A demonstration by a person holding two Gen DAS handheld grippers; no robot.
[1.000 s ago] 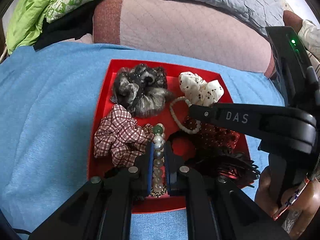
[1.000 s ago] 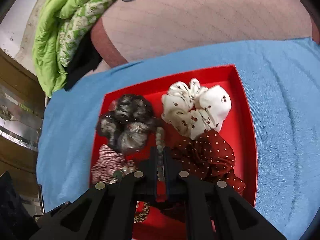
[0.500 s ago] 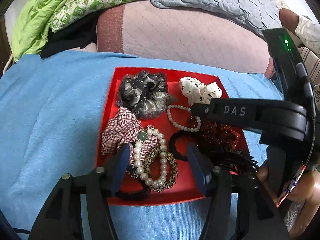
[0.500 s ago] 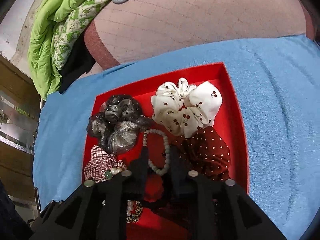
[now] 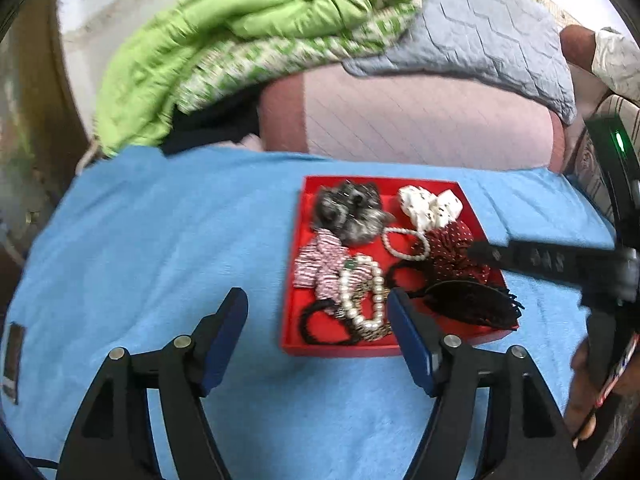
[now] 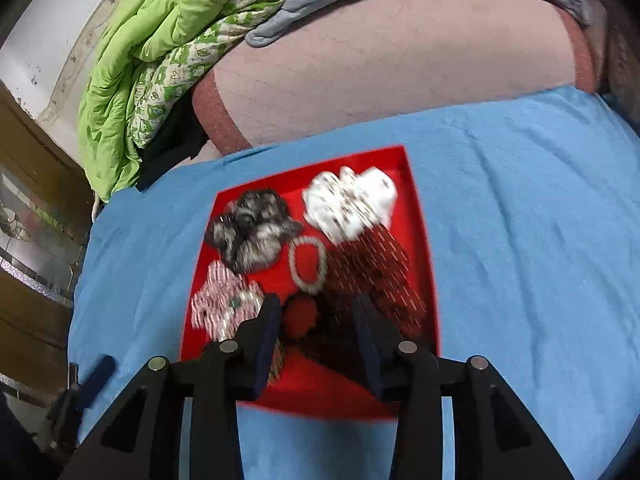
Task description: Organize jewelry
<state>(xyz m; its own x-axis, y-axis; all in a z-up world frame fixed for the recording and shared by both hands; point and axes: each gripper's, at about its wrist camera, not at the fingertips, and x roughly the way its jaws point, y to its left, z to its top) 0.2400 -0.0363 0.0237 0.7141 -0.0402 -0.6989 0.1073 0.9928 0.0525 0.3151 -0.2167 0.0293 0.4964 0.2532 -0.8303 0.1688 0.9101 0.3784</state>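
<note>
A red tray (image 5: 340,350) (image 6: 420,216) lies on a blue cloth and holds scrunchies and bracelets. A pearl bracelet (image 5: 362,294) lies at its front beside a checked scrunchie (image 5: 316,262). A small bead bracelet (image 5: 404,242) (image 6: 308,266) lies mid-tray. Grey (image 6: 252,232), white (image 6: 352,206) and red dotted (image 6: 372,264) scrunchies lie around it. My left gripper (image 5: 318,314) is open and empty, pulled back over the cloth left of the tray's front. My right gripper (image 6: 316,324) is open and empty above the tray's front; it also shows in the left wrist view (image 5: 540,258).
The blue cloth (image 5: 160,240) covers the surface. Behind it lie a pink cushion (image 5: 420,120), a green blanket (image 5: 224,48) and a grey quilt (image 5: 500,36). A wooden cabinet (image 6: 36,184) stands at the left.
My left gripper let go of the pearl bracelet, opened wide and drew back to the left. My right gripper released the bead bracelet, opened and lifted away from the tray.
</note>
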